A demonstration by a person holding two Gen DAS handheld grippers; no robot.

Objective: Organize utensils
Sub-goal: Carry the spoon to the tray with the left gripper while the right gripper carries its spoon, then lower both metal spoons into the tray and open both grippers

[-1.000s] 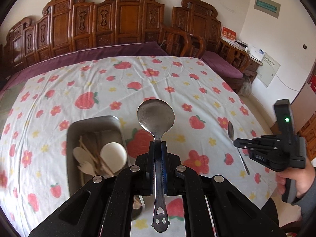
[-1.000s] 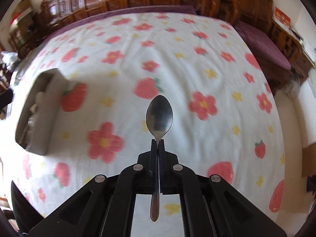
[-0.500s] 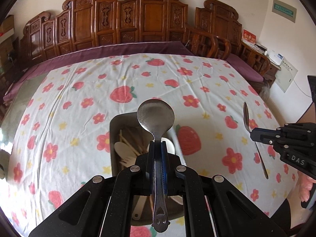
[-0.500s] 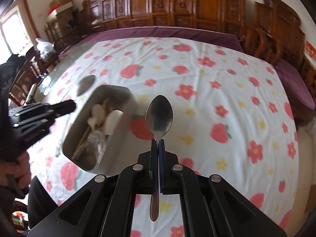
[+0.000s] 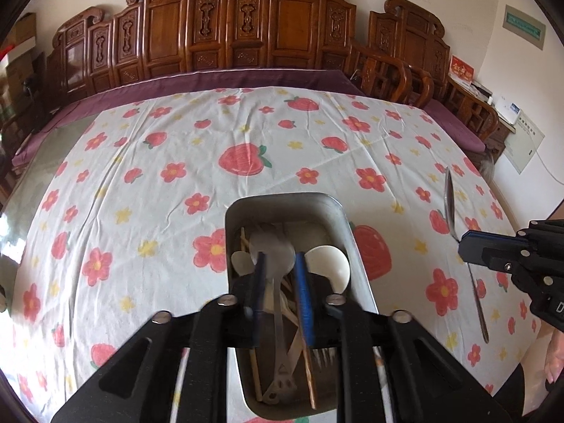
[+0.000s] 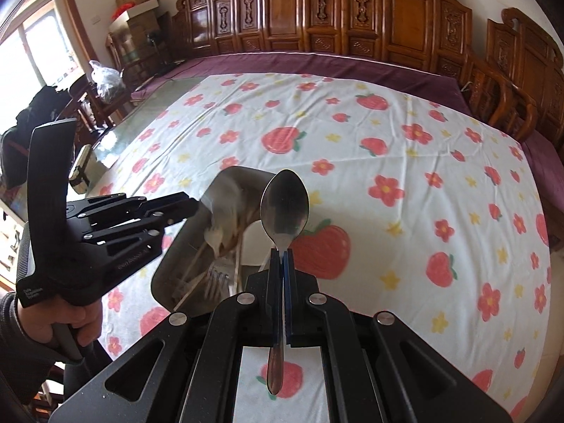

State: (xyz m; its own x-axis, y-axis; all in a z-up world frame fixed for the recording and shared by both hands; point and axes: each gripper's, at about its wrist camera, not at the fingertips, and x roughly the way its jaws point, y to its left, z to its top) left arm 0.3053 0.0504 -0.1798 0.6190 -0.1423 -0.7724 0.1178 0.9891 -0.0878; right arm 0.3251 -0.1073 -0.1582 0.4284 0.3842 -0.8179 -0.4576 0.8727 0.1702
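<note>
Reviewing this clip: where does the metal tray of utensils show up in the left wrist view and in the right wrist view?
Left wrist view: metal tray sits bottom centre, directly beyond the left tool, whose jaws are opening over it.
Right wrist view: the tray lies left of centre, between the left tool and the held spoon.
Shared landmark: the large strawberry print beside the tray's right wall.

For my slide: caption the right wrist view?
Right gripper clamps a spoon beside the metal tray.
</note>
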